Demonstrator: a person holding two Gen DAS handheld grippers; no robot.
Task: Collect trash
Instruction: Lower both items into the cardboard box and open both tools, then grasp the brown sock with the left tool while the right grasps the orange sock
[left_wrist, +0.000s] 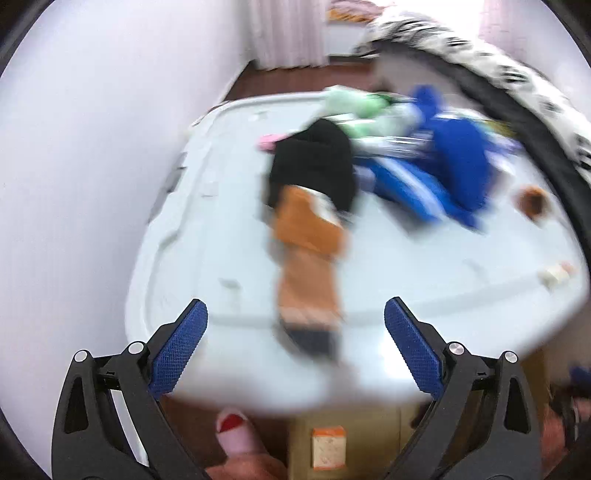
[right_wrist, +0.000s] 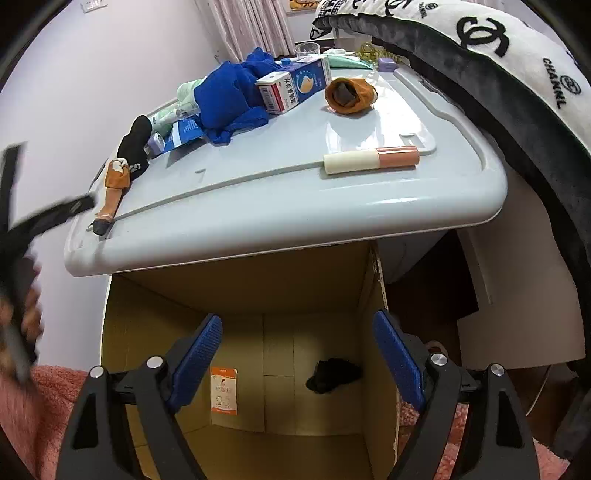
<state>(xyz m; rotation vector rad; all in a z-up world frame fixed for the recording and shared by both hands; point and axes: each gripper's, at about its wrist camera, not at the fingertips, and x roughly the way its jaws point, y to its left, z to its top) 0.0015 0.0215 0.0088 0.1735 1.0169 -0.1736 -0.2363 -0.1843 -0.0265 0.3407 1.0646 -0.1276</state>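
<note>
Both grippers were spread wide and held nothing, trash half sorted.

My right gripper (right_wrist: 297, 354) hung over the open cardboard box (right_wrist: 147, 332) with its ribbed blue pads apart, touching nothing; a crumpled black scrap (right_wrist: 332, 374) and an orange-and-white label (right_wrist: 224, 391) sat on the box floor. My left gripper (left_wrist: 295, 347) was just as wide over the glossy white lid (right_wrist: 258, 206), view badly blurred. Up there lay a black-and-orange sock (left_wrist: 306, 236), crumpled blue cloth (right_wrist: 229, 99), a blue milk carton (right_wrist: 295, 86) and a cream-and-pink tube (right_wrist: 369, 160).
</note>
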